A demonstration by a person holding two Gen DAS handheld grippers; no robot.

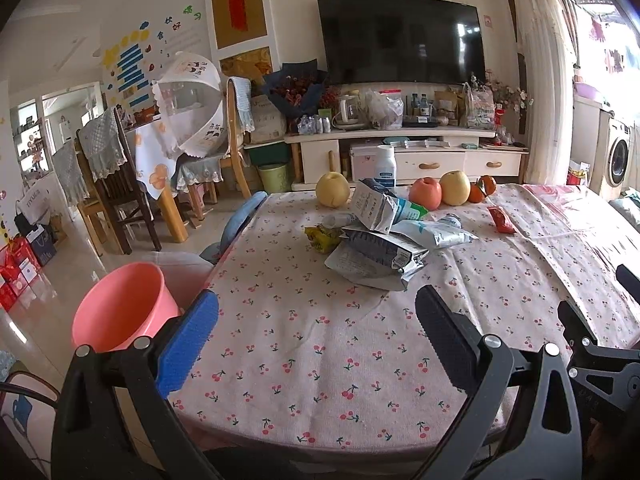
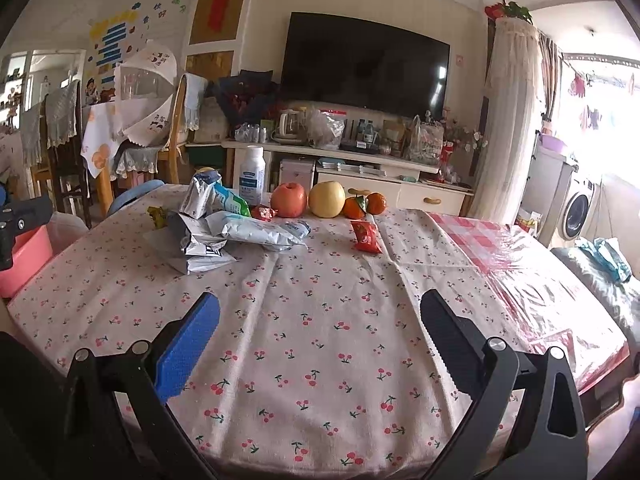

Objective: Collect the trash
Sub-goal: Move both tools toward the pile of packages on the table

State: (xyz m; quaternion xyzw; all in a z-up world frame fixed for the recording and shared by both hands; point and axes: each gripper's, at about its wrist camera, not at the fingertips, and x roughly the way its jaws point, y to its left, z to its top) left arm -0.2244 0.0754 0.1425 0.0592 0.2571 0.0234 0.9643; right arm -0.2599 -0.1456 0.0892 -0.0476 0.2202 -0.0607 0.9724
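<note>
Trash pile: empty foil and paper snack bags [image 1: 376, 256] heaped together on the far-left part of the table, with a folded milk carton [image 1: 380, 208] leaning on top.
Yellow wrapper: a crumpled yellow-green wrapper [image 1: 322, 236] touching the left edge of the pile.
Red packet: a small red sachet [image 2: 366, 236] lying alone, right of the pile and apart from it.
Red candy wrapper: a small crinkled piece [image 2: 264, 212] between the carton and the red apple.
Bin: a pink bucket [image 1: 120, 308] standing off the table's left edge, below its surface, mouth open.
Fruit row: a pear [image 1: 332, 189], a red apple [image 2: 289, 199], a second pear [image 2: 327, 199] and two tangerines [image 2: 365, 205] lined along the far edge behind the trash.
Bottle: a white bottle [image 2: 253, 174] upright behind the carton.
Table: covered by a cherry-print cloth [image 2: 320, 320]; a red checked cover shows at the right.
Left gripper [image 1: 316, 316]: fingers spread wide, holding nothing, above the near cloth, well short of the pile.
Right gripper [image 2: 320, 316]: fingers spread wide, holding nothing, above the near cloth.
</note>
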